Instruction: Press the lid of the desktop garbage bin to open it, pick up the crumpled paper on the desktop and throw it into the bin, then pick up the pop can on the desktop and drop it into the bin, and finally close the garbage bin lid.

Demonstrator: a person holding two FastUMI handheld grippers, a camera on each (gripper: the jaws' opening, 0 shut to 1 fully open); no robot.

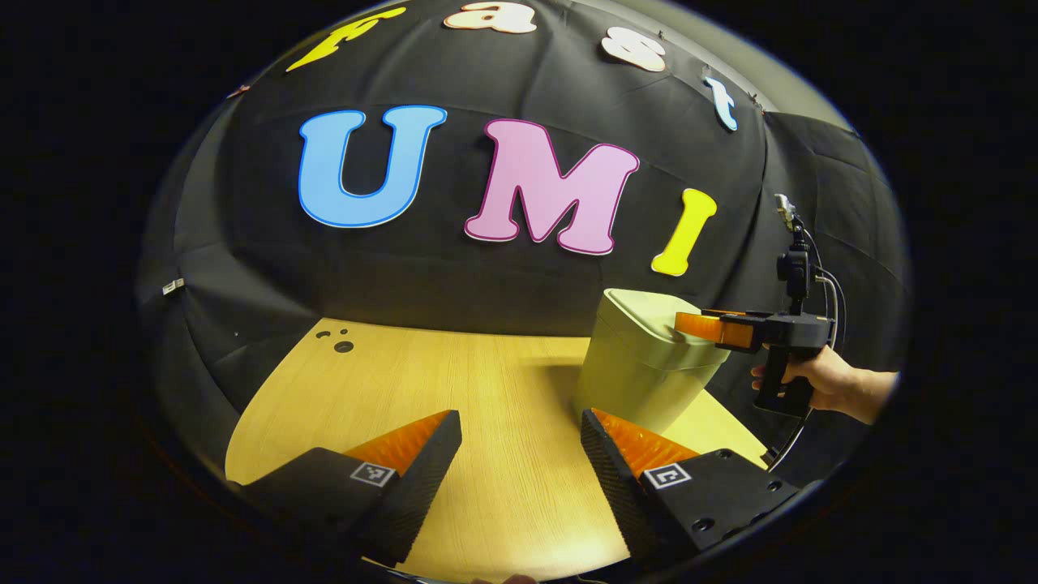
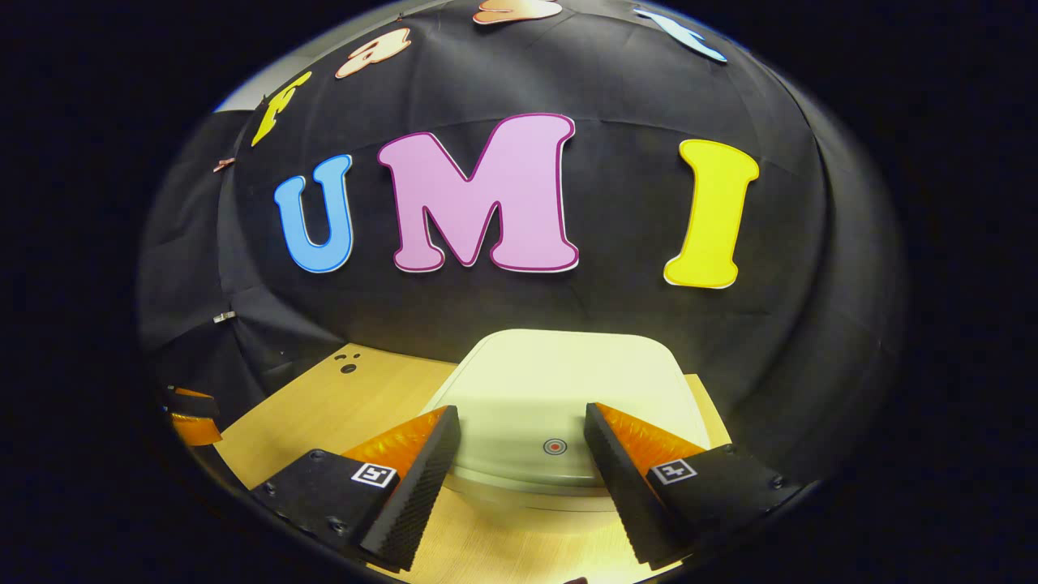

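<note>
The pale green desktop bin [image 1: 641,369] stands on the right of the wooden table, its lid [image 2: 559,381] down flat. A small red dot [image 2: 555,446] marks the lid's near edge. My right gripper [image 2: 519,434] hovers open just above that near edge, one finger on either side of the dot. In the left gripper view the right gripper [image 1: 699,326] pokes in over the bin's top from the right, held by a hand [image 1: 827,380]. Low over the bare table, my left gripper [image 1: 519,430] is open with nothing between its fingers, left of the bin.
The wooden table [image 1: 454,381] runs back to the black cloth wall. A few small dark holes [image 1: 342,344] sit in its far left corner. The left gripper [image 2: 190,415] shows at the far left edge of the right gripper view.
</note>
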